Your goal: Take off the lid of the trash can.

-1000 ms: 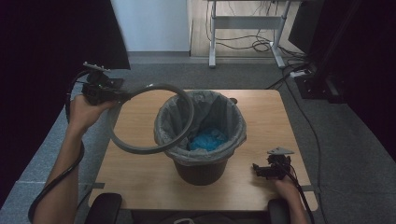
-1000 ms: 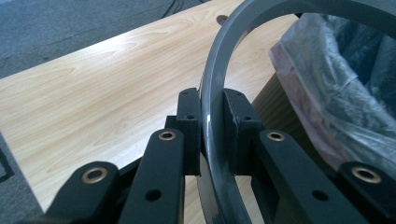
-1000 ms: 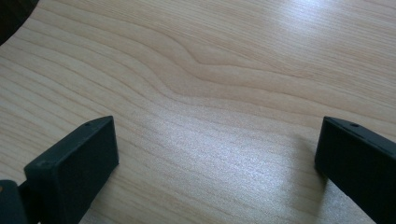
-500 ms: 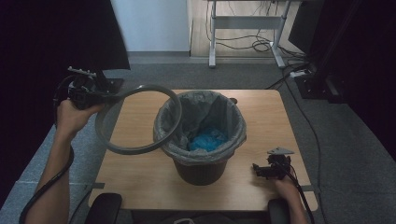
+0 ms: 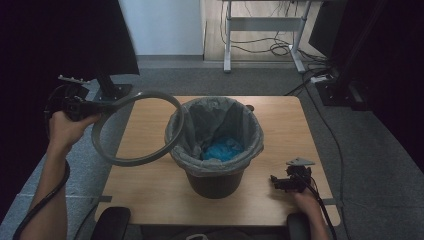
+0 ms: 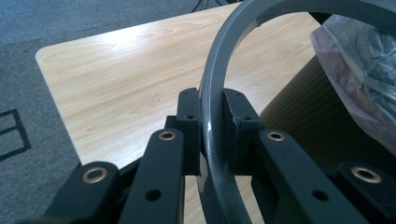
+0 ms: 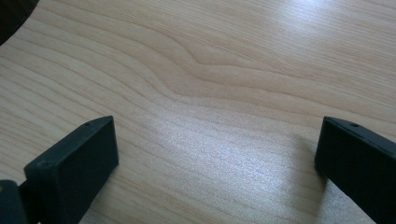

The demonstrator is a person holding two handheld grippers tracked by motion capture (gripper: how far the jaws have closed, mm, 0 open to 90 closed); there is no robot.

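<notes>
Left gripper point(image 5: 95, 106) clamped on the grey ring point(image 5: 135, 159), jaws pressed to either side of its band, as plain in the left gripper view point(image 6: 214, 135). Ring held up and tilted, clear of the bin point(image 5: 215, 150), its far arc just beside the bagged rim, most of it hanging over the left part of the table point(image 5: 150, 195). Grey liner point(image 5: 240, 117) draped over the rim, something blue point(image 5: 222, 149) lying inside. Right gripper point(image 5: 278, 183) resting low near the right front corner, jaws spread wide over bare wood point(image 7: 210, 140), holding nothing. Step in hand, by the look of it: carrying the retaining ring away from the bin. Next move likely calls for setting the ring down flat on free tabletop, well apart from the bin, then easing the grip.
</notes>
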